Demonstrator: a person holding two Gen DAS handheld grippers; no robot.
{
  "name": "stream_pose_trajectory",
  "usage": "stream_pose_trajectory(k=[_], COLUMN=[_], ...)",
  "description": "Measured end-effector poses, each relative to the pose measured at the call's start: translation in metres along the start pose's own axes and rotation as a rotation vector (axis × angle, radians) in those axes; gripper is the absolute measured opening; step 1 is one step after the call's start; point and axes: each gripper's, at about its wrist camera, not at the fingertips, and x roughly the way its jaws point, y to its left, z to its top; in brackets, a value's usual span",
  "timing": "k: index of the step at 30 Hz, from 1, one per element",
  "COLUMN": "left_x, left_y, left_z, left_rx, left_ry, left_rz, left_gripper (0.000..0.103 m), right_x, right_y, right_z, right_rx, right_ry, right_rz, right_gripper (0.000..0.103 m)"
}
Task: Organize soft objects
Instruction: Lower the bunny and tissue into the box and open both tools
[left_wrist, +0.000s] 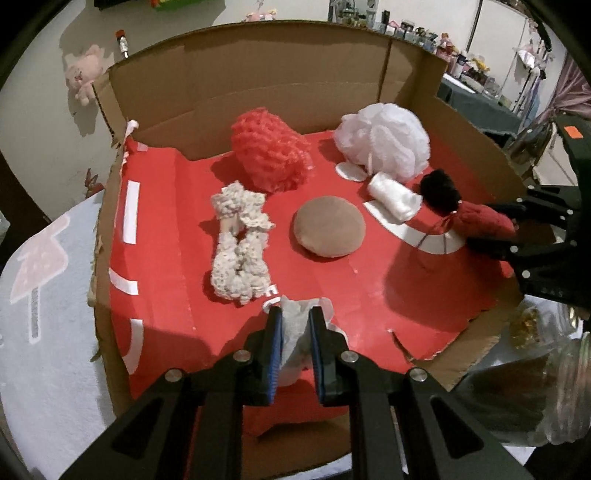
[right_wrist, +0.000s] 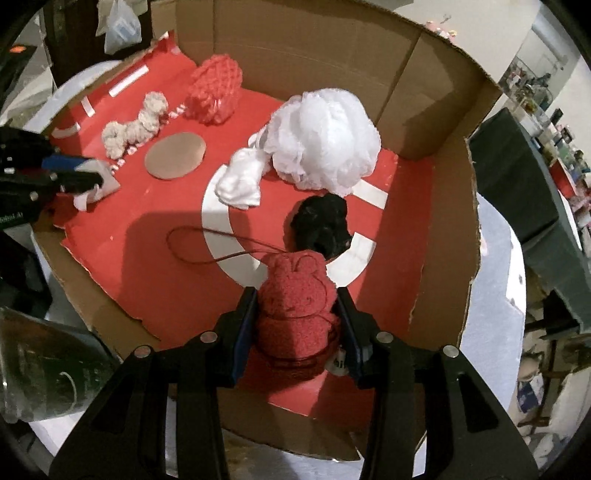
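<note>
Between the left gripper (left_wrist: 294, 332) jaws sits a crumpled white tissue (left_wrist: 293, 325), clamped tight and low over the red-lined cardboard box (left_wrist: 258, 74); meanwhile the right gripper (right_wrist: 295, 314) squeezes a red plush bear (right_wrist: 295, 306) beside the black pom-pom (right_wrist: 321, 225), likely to set both down.

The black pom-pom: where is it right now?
The black pom-pom lies on the red liner just beyond the red plush, below the white loofah.
</note>
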Motion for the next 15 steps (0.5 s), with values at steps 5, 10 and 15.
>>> stream_pose_trajectory(k=[5, 10, 15], left_x=[0.0024, 0.0063, 0.0051], left_y=[0.0016, 0.0015, -0.0009], left_z=[0.0002, 0.0025, 0.0036], left_rx=[0.0, 0.0, 0.002], left_ry=[0.014, 0.029, 0.022], left_rz=[0.004, 0.021, 0.031], left_gripper=[0.017, 0.023, 0.037], right_x=[0.0086, 0.0084, 0.0079], right_y=[0.0066, 0.0038, 0.0013], right_z=[-0.0034, -0.0064, -0.0054], right_rx=[-0.043, -0.038, -0.038], right_ry=[0.036, 0.041, 0.04], right_rz=[-0.025, -0.015, -0.012], right_gripper=[0.041, 0.041, 0.045])
